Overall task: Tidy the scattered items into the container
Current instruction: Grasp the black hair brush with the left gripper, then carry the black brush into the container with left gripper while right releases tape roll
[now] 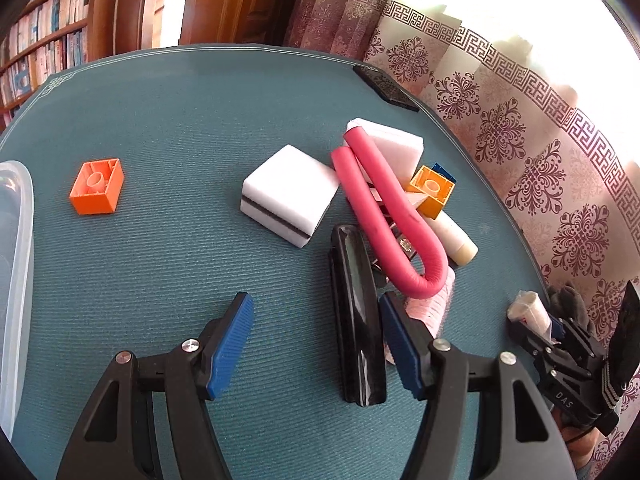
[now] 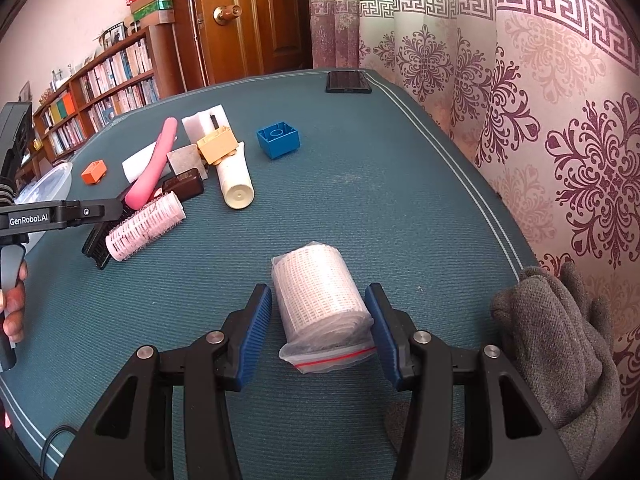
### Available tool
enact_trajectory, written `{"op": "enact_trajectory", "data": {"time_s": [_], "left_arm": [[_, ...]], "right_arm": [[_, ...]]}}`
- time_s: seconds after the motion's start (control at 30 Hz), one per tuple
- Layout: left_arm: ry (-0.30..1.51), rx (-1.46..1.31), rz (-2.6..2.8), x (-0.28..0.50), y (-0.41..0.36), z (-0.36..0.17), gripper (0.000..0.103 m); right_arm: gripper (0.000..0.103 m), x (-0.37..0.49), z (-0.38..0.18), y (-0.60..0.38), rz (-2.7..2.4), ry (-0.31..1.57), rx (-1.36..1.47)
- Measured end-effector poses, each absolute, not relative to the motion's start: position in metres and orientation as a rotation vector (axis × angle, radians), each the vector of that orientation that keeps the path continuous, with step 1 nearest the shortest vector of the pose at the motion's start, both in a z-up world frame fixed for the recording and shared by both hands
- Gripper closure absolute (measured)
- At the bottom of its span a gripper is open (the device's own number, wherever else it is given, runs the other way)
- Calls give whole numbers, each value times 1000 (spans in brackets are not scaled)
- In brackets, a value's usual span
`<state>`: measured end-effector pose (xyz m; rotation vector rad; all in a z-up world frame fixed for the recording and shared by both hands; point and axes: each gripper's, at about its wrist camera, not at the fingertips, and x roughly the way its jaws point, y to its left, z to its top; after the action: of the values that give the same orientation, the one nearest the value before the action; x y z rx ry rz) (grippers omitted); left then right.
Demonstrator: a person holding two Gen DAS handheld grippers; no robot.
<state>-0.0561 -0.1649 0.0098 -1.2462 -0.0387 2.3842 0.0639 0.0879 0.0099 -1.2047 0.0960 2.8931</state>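
Teal cloth (image 2: 360, 184) covers the table, with broad open room at its centre and curtains (image 2: 520, 100) along the right edge. Left gripper (image 1: 316, 344): jaws spread, black brush (image 1: 356, 320) lying between them against the right pad. Right gripper (image 2: 318, 332): jaws spread either side of a bagged gauze roll (image 2: 316, 296); contact cannot be told. Clear container (image 1: 16, 260), cut off at far left. Pink foam rod (image 1: 384, 216) hides part of the pile beneath.

Daylight pours through the patterned curtain (image 1: 500, 128), blowing the upper right of the left wrist view out to white. The table mat (image 2: 360, 200) is evenly lit with soft shadows. Fisheye bending and dark corners frame both views.
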Motion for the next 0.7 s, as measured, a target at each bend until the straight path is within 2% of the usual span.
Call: {"op": "enact_trajectory", "data": {"time_s": [0.17,0.23,0.3,0.33,0.37,0.4,0.7], "left_arm": [[207,-1198,2434,-46,-138,2,33],[226,-1187,2439,-46,-137,3,34],[255,-1180,2461,-47,-137,3,55],[259,-1173,2463,-47,-138,4,62],[260,-1169,2467,-47,-141,5,75],[255,-1164,2469,-45,-143,5,83],[198,-1067,2514,-29,-165,17,84]], "right_arm": [[51,64,10,88,2895,95,-1203],[51,65,11,86,2901,90,-1198],[57,66,11,85,2910,82,-1192],[57,66,11,84,2912,74,-1190],[57,66,12,83,2916,66,-1186],[57,67,12,82,2921,57,-1181],[58,71,18,76,2943,44,-1148]]}}
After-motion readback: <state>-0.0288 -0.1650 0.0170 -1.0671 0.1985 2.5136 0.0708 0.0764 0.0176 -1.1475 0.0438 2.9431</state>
